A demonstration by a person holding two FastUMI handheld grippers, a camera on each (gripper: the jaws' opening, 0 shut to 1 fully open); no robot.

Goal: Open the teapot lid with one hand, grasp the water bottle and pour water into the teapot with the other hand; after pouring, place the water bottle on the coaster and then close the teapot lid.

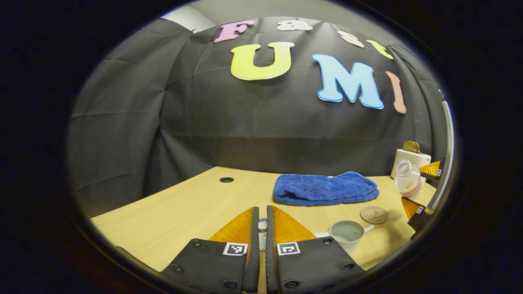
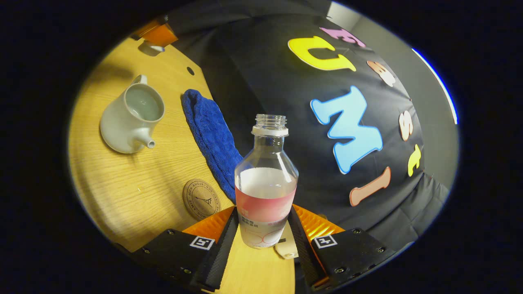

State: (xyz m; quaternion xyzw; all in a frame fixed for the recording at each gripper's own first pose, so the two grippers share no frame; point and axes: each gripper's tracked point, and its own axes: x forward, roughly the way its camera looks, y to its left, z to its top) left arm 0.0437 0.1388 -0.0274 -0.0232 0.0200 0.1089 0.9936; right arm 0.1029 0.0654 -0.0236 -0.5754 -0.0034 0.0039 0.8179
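Observation:
In the left gripper view my left gripper [image 1: 262,211] is shut on the small white teapot lid [image 1: 262,229], held above the table. The lidless white teapot [image 1: 347,236] stands just to its right, with the round cork coaster [image 1: 374,214] behind it. Farther right, the right gripper [image 1: 423,192] holds the clear water bottle [image 1: 407,178] tilted in the air. In the right gripper view my right gripper [image 2: 263,212] is shut on the uncapped, roughly half-full bottle [image 2: 266,192]. The teapot [image 2: 130,118] with water in it, the coaster [image 2: 201,199] and the left gripper [image 2: 157,34] lie to the left.
A folded blue towel [image 1: 325,188] lies at the back of the wooden table [image 1: 184,212], behind the teapot and coaster. A white box [image 1: 410,157] with a brown top stands at the far right. A cable hole [image 1: 226,179] sits near the wall.

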